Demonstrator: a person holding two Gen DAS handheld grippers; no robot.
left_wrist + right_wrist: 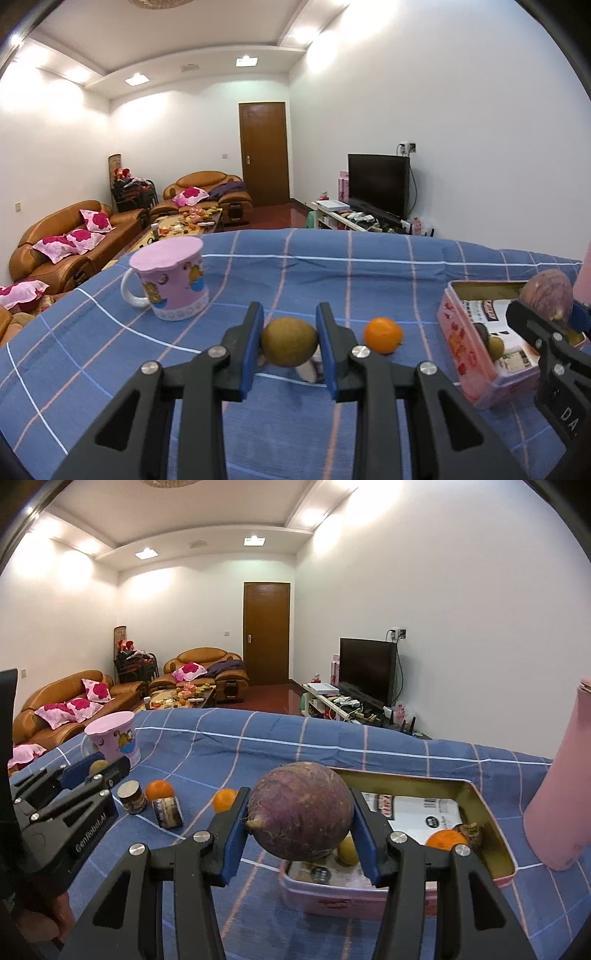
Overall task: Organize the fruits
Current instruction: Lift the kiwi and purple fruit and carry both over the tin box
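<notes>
Left gripper, black with blue pads: narrowed onto a small olive-green round fruit, both pads touching its sides, held just above the blue plaid tablecloth. From the left wrist view, at 2 o'clock of that fruit and just beside the right-hand finger: a small orange mandarin lying on the cloth. At 10 o'clock: a pink cartoon-printed mug with a white handle, upright, a flat pink cover on its mouth. At 3 o'clock: an open pink rectangular tin box.

Right gripper: spread wide yet clamped on a large purple round root vegetable, carried over the near left corner of the tin box. Inside the tin, from the right wrist view: a small yellow-green fruit at 5 o'clock of the purple one, an orange fruit and a dark brown lumpy item at 3 o'clock. At 9 o'clock on the cloth: two more mandarins and two small dark labelled jars, one tilted. At the right edge: a tall pink cylindrical bottle.
</notes>
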